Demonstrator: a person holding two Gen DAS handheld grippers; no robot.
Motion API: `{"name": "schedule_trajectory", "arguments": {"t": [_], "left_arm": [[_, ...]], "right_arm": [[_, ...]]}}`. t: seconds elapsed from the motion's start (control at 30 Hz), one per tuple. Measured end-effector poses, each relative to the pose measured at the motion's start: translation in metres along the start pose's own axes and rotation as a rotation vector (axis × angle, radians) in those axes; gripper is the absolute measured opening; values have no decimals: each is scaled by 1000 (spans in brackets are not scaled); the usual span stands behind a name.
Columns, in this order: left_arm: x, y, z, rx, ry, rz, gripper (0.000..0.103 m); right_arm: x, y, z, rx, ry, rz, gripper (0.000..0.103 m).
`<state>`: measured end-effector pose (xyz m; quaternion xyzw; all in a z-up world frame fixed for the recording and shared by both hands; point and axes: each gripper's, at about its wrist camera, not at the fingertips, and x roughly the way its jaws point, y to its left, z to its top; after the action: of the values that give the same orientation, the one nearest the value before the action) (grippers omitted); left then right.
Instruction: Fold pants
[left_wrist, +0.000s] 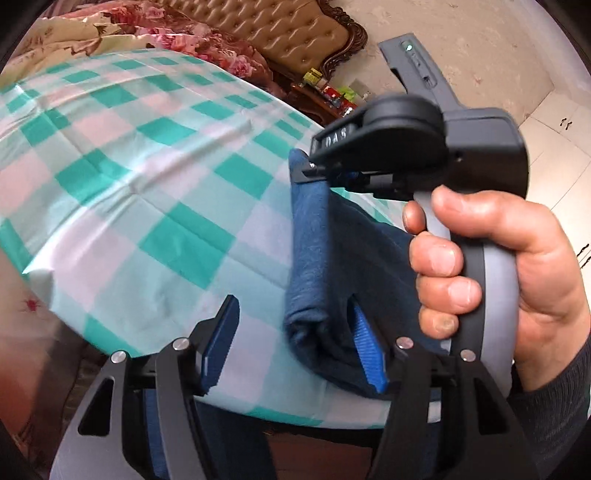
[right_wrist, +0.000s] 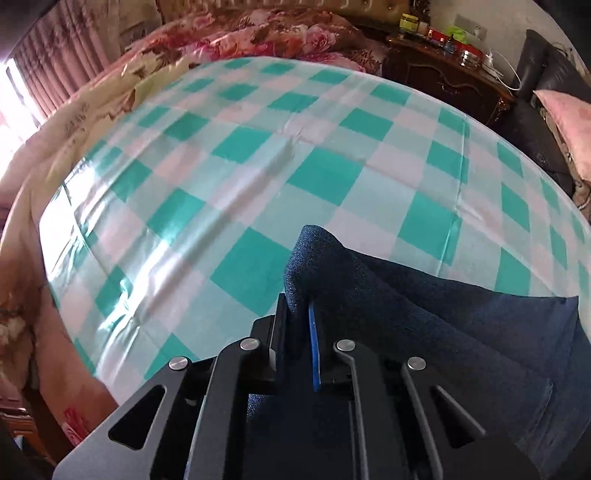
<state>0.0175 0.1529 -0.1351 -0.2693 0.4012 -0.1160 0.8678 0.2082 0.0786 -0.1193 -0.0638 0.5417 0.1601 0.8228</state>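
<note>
- Dark blue fabric: the pants (right_wrist: 424, 314) lie at the near right edge of the table, folded into several layers, with one fold lifted into a peak above the rest.
- Green-and-white checked tablecloth (right_wrist: 258, 177): it covers the table; the surface is creased and glossy, and the far and left parts of it carry nothing.
- Right gripper (right_wrist: 295, 325): its jaws are closed tight on the raised fold of the pants, the cloth pinched between the blue pads and rising above them. In the left wrist view the same gripper (left_wrist: 314, 171) is seen from the side, held by a hand (left_wrist: 498, 266) wrapped round its grey handle, its tip at the top of the blue fold (left_wrist: 310, 240).
- Left gripper (left_wrist: 295, 347): its jaws stand apart. The left blue pad is over bare tablecloth (left_wrist: 129, 192); the right pad lies against the near end of the folded pants, partly tucked under a layer. The pads do not press together on the cloth.
- Floral bedding (right_wrist: 240, 33): pink and cream quilt on a bed beyond the far edge of the table.
- Tufted tan headboard (left_wrist: 280, 29): behind the bedding, with a carved dark wood frame.
- Dark wooden nightstand (right_wrist: 443, 74): far right, bearing small bottles and jars too small to identify.
- Pink pillow (right_wrist: 565, 122): at the far right, on a dark seat.
</note>
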Motion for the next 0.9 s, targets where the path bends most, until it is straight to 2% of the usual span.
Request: {"name": "schedule_trajectory", "arguments": {"t": [0.03, 0.07, 0.1, 0.17, 0.33, 0.43, 0.5, 0.57, 0.63, 0.7, 0.77, 0.8, 0.9], "left_arm": [[2, -6, 1, 15, 2, 7, 55], [4, -12, 2, 25, 7, 13, 27], [5, -20, 4, 41, 9, 40, 14], [-5, -37, 6, 88, -33, 69, 12], [-40, -124, 13, 336, -175, 181, 11], [-57, -202, 10, 524, -270, 185, 11], [-62, -253, 0, 634, -321, 166, 11], [-57, -321, -21, 767, -378, 117, 11], [-48, -367, -47, 862, -401, 72, 11], [-23, -422, -93, 981, -392, 13, 11], [5, -453, -134, 1061, -359, -22, 11], [27, -468, -164, 1111, -324, -33, 11], [84, -481, -228, 1212, -229, -10, 11]], "right_arm": [[-2, -1, 1, 8, -3, 10, 10], [-6, -4, 2, 22, -7, 27, 10], [-10, -7, 4, 32, -15, 39, 10], [-24, -19, 8, 65, -37, 88, 10], [-99, -69, 16, 137, -150, 237, 10], [-164, -134, 13, 220, -237, 342, 10], [-212, -188, -2, 270, -308, 372, 10], [-248, -238, -22, 312, -360, 368, 10], [-278, -299, -55, 368, -397, 350, 10], [-293, -362, -96, 441, -403, 312, 10], [-289, -415, -141, 494, -389, 260, 10], [-282, -433, -157, 513, -377, 253, 10], [-230, -486, -212, 592, -280, 213, 10]]}}
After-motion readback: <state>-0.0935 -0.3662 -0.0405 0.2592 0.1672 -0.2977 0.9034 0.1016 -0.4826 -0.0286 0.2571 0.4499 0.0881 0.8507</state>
